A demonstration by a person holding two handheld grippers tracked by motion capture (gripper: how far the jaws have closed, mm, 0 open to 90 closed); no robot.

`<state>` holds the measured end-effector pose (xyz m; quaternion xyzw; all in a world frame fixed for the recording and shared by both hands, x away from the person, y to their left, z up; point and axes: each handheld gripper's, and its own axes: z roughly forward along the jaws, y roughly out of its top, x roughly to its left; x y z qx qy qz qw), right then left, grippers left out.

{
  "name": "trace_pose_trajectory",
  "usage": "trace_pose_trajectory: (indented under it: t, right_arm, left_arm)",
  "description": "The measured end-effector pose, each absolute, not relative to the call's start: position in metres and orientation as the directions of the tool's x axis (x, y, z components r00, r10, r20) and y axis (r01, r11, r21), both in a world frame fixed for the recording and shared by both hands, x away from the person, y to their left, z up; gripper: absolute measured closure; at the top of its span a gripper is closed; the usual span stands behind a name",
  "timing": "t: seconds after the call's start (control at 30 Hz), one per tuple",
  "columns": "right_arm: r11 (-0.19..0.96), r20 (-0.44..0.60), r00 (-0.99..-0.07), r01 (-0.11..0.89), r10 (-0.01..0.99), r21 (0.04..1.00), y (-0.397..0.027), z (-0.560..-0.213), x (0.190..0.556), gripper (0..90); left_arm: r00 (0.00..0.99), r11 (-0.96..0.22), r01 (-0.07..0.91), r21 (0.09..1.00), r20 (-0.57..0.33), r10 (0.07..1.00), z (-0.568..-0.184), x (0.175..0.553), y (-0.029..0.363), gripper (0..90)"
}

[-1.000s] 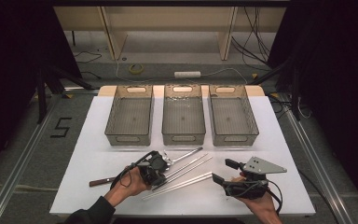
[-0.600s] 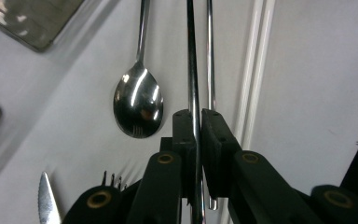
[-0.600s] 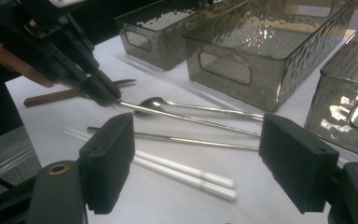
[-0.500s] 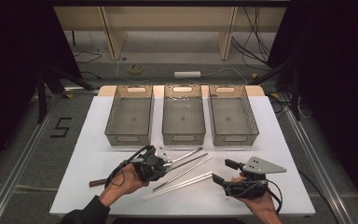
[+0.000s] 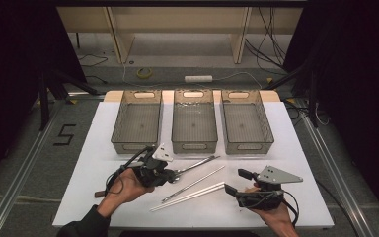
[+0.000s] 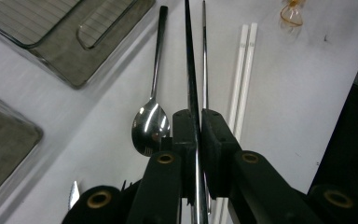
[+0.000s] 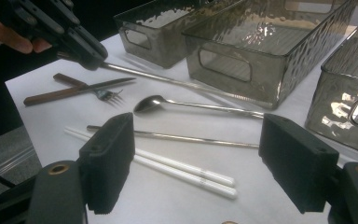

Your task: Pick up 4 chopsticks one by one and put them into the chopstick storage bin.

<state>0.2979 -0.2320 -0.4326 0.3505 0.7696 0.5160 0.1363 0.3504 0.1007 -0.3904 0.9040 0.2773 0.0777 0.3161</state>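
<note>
The left gripper point(image 5: 170, 174) has its jaws pressed together on a thin metal chopstick point(image 6: 190, 70), clamped near one end; the rod runs straight out ahead of the jaws and, in the right gripper view point(image 7: 86, 53), is held clear above the white table point(image 5: 296, 148); its far end points toward the middle grey bin point(image 5: 194, 126).

Below and just left of the pinched rod lies a steel spoon point(image 6: 151, 123), bowl nearest the jaws, handle running forward; just right of the rod lies a second metal chopstick point(image 6: 204, 56), flat on the table; further right lies a pair of white chopsticks point(image 6: 242, 70), side by side and touching.

The right gripper point(image 5: 237, 181) has its jaws spread wide with nothing between them; ahead of it lie the white chopsticks, then the flat metal chopstick, then the spoon; beyond these, near the left gripper, a wooden-handled fork point(image 7: 81, 91) rests on the table.
</note>
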Motion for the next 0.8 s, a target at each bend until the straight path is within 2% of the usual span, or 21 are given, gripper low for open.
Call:
trace_pose_trajectory:
  t: [0.33, 0.8]
  right_arm:
    - [0.219, 0.161, -0.714, 0.409, 0.681, 0.886, -0.233, -0.434, 0.300, 27.8]
    - [0.216, 0.162, -0.724, 0.399, 0.670, 0.891, -0.234, -0.434, 0.299, 27.6]
  left_arm:
    - [0.813, -0.563, 0.455, 0.690, -0.064, 0.578, -0.363, 0.364, 0.122, 84.2]
    - [0.683, -0.431, 0.510, 0.744, -0.045, 0.729, -0.352, 0.413, 0.162, 84.2]
